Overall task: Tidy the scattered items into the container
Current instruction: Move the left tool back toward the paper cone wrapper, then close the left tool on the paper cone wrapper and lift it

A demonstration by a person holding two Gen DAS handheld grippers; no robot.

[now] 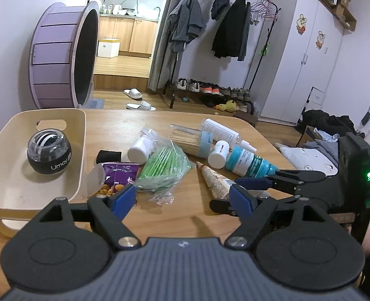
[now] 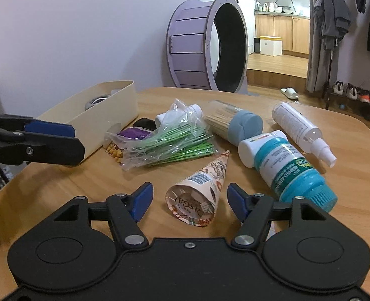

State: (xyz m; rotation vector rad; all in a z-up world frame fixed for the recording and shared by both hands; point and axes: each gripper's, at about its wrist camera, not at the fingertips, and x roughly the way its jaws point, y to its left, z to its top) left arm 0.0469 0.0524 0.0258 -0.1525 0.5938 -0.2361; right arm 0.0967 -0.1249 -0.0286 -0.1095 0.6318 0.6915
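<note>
Lying scattered across a rounded wooden table (image 2: 310, 225), a jumble of household items is waiting beside a cream plastic container (image 1: 82, 135), which is sitting at the table's left edge and holding only a black-and-clear gyro ball (image 1: 49, 151). The right gripper (image 2: 190, 200) is hovering low over the near part of the table with its blue-padded fingers (image 2: 141, 202) spread wide on either side of a paper cone (image 2: 200, 193), the cone's open end facing the camera; neither pad is touching it. The left gripper (image 1: 182, 195) is hanging just beside the container's near corner, its fingers (image 1: 123, 198) likewise standing wide apart and gripping nothing. Just beyond the cone, a clear bag of green sticks (image 2: 169, 138) is lying half over a purple snack packet (image 2: 132, 135), with a small black object (image 2: 144, 123) and a white bottle (image 2: 192, 110) behind them, close to the container wall. To the right, a toothpick jar with a blue cap (image 2: 235, 123) is resting on its side, near a small white-capped bottle (image 2: 252, 148) and a teal-labelled bottle (image 2: 292, 168) that are lying touching. A white spray bottle (image 2: 300, 128) is lying farther right. In the room beyond, a large purple wheel (image 2: 205, 42) is standing against the wall.
</note>
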